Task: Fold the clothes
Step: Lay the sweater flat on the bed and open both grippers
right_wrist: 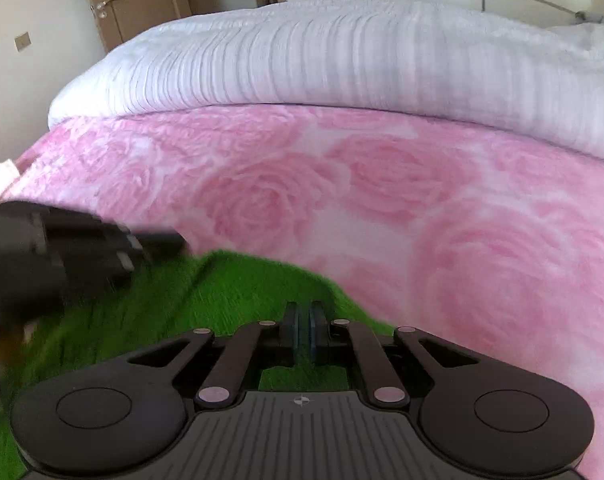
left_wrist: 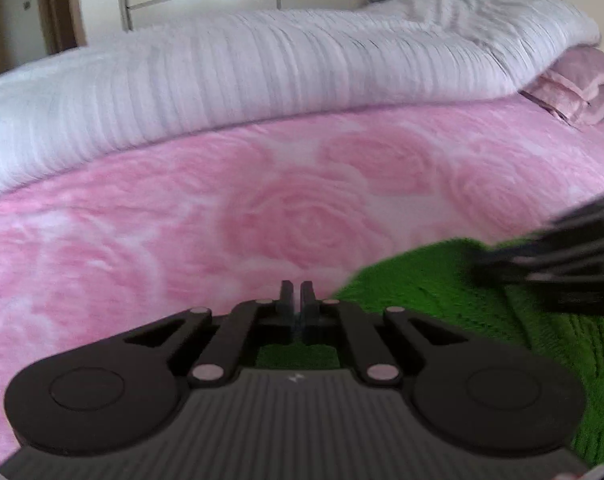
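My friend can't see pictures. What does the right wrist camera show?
The right gripper, jaws together, sits over a green garment on a pink rose blanket. The left gripper shows blurred at the left, with a white duvet behind.

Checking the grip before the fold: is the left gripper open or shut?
Shut. In its own wrist view the left gripper has its fingers nearly together, with green garment below; whether cloth sits between them cannot be told.

Left gripper [left_wrist: 297, 300] over a pink bed [left_wrist: 182, 220]

Its fingers [left_wrist: 286, 304] are nearly together, green cloth [left_wrist: 442, 280] beneath them; the blurred right gripper [left_wrist: 562, 268] sits on that cloth.
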`<state>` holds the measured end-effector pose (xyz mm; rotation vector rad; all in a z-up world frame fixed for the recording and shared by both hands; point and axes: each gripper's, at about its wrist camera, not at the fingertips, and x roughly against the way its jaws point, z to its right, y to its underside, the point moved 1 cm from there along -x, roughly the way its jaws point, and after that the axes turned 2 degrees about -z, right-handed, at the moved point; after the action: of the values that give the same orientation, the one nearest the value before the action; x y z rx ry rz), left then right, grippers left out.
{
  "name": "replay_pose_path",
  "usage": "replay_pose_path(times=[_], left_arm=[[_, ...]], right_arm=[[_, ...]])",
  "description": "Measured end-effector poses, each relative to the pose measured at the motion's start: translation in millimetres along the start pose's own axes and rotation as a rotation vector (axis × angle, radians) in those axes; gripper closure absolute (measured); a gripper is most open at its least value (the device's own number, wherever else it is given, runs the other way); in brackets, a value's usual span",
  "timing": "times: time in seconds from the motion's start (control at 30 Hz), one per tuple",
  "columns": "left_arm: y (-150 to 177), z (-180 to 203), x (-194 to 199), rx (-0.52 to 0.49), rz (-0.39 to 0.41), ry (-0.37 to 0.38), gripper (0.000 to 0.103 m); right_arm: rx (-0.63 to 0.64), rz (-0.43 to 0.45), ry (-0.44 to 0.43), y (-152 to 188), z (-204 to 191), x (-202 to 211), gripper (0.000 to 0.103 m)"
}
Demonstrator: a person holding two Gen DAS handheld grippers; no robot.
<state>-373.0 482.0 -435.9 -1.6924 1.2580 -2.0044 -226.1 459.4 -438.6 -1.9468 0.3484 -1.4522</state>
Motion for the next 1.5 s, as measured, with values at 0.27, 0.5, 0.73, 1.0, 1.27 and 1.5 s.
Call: replay_pose_path(times=[0.27, 0.5, 0.73, 1.0, 1.27, 1.5], left_arm=[[84.2, -11.1, 70.7, -0.024, -0.068, 0.086, 0.099], [148.2, -19.3, 165.0, 0.039, -0.103, -0.032, 0.099], [181.1, 26.9, 230.0, 0.119, -0.115, 0.078, 0.098], [252.0, 42.2, 296.9, 0.183, -0.176, 0.025, 0.098], [284.3, 58.0, 366.1, 0.235, -0.171, -0.016, 0.099], [301.9, 98.8, 349.6, 0.175, -0.192, -0.101, 0.097]], right_arm=[[-0.008, -0.047, 0.069, 95.1, 19.9, 84.6, 0.097], [-0.078, -0.073, 0.227, 191.4, -8.5, 184.5, 0.097], [-0.2, 0.01, 0.185, 226.0, -65.3, 235.0, 0.097], [-0.254, -0.046, 0.29, 325.4, -106.9, 281.7, 0.097], [-0.324, -0.043, 0.34, 350.3, -130.4, 337.4, 0.096], [-0.322, -0.022, 0.312, 352.1, -164.0, 310.0, 0.096]])
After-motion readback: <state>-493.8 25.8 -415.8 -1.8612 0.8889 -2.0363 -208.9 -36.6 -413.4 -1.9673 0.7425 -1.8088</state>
